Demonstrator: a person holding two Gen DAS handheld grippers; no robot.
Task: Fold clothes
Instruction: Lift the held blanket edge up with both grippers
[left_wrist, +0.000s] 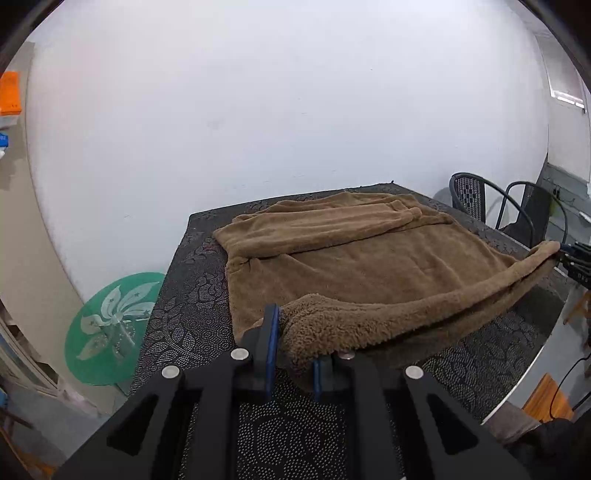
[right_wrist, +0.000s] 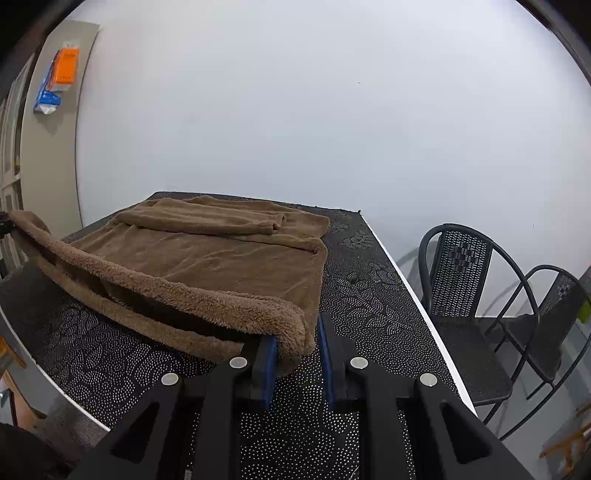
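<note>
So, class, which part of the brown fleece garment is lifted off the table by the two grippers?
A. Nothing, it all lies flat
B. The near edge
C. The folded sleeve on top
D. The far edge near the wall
B: the left gripper and right gripper each pinch a near corner of the brown fleece garment, so that edge hangs raised above the table.

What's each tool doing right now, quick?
Left tool: closed on the near edge of the brown fleece garment.
Right tool: closed on the same edge's other corner, lifted off the table.
</note>
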